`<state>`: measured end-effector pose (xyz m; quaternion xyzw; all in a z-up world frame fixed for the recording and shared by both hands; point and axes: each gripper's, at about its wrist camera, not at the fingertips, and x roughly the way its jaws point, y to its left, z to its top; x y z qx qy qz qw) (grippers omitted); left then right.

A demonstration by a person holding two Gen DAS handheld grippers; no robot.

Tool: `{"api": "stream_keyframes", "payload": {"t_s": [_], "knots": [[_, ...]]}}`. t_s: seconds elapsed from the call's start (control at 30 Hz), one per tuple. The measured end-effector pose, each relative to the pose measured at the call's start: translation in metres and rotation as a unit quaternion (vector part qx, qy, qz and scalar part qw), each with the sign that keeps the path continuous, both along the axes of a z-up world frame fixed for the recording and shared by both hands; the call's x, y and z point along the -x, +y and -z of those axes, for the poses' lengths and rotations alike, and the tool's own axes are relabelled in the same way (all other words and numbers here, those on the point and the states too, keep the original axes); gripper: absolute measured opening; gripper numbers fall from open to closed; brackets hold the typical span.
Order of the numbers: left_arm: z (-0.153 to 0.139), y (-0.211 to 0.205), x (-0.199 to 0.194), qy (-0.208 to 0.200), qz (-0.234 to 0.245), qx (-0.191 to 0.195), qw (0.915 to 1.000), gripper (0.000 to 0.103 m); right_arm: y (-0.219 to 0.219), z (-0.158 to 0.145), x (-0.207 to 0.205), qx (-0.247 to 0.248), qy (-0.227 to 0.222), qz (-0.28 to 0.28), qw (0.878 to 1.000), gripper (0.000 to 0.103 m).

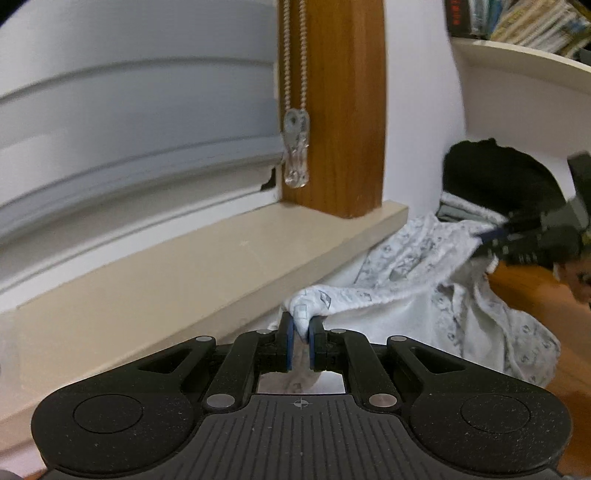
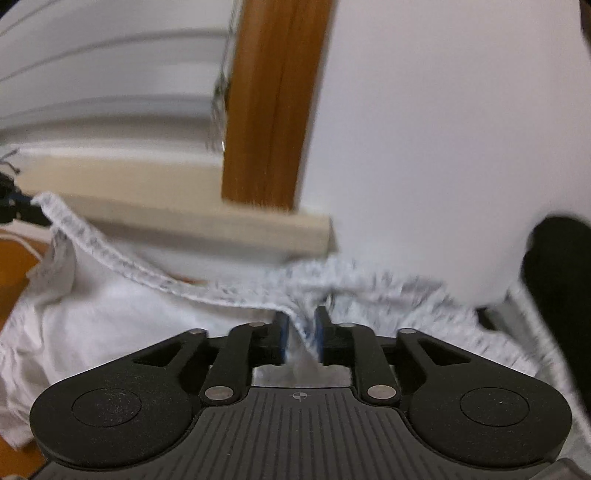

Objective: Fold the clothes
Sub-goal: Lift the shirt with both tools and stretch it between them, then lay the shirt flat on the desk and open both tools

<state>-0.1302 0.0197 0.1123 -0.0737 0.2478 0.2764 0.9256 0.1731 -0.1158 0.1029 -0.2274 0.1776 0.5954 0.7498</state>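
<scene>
My left gripper [image 1: 301, 328] was clamped on a bunched corner of the white printed garment [image 1: 424, 266], the cloth squeezed tight between its blue pads [image 1: 289, 345]. From that pinch the hemmed edge ran taut, up and to the right, to my right gripper [image 1: 495, 234], which showed blurred at the far side of the left wrist view.

In its own view, my right gripper [image 2: 301, 328] stood a little apart, jaws narrow rather than wide. A fold of the garment [image 2: 110, 314] hung in the gap between them, close to the right pad [image 2: 318, 332]; with the blur I could not tell whether the pads pressed on it or it lay loose. The left gripper [image 2: 14, 206] sat at the far left edge there, the hem stretching down from it towards my jaws.

The rest of the garment draped below that edge onto an orange-brown wooden surface [image 1: 528, 284]. Behind it ran a beige window sill [image 1: 184, 269] with a wooden frame post [image 1: 340, 110] standing on it and a beaded blind cord [image 1: 295, 92] hanging beside the post. Further right, dark clothing [image 1: 495, 173] lay piled on other folded fabric against the white wall [image 1: 417, 92], under a shelf of books [image 1: 524, 22].
</scene>
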Motion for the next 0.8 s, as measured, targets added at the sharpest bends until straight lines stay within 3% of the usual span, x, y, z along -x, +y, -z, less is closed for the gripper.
{"api": "stream_keyframes", "payload": {"t_s": [0.27, 0.33, 0.37, 0.43, 0.47, 0.63, 0.8], "knots": [[0.003, 0.006, 0.004, -0.02, -0.045, 0.0, 0.9988, 0.008, -0.003, 0.032, -0.002, 0.035, 0.037, -0.023, 0.998, 0.05], [-0.001, 0.003, 0.012, -0.03, -0.054, 0.001, 0.9981, 0.008, -0.004, 0.037, -0.004, 0.044, 0.054, -0.027, 0.997, 0.051], [-0.004, 0.0, 0.019, -0.033, -0.059, -0.004, 0.9977, 0.008, -0.004, 0.04, -0.004, 0.044, 0.058, -0.03, 0.997, 0.049], [-0.011, -0.004, 0.031, -0.037, -0.068, -0.014, 0.9969, 0.008, -0.005, 0.043, -0.002, 0.04, 0.069, -0.036, 0.996, 0.027], [-0.014, -0.006, 0.038, -0.04, -0.073, -0.019, 0.9964, 0.008, -0.007, 0.04, 0.001, 0.035, 0.08, -0.044, 0.995, 0.009], [-0.051, -0.02, 0.091, -0.065, -0.099, -0.051, 0.9917, 0.008, -0.025, 0.001, 0.042, -0.02, 0.082, -0.09, 0.992, 0.006], [-0.093, -0.04, 0.146, -0.093, -0.12, -0.083, 0.985, 0.008, -0.037, -0.057, 0.112, -0.07, 0.063, -0.161, 0.982, 0.005]]}}
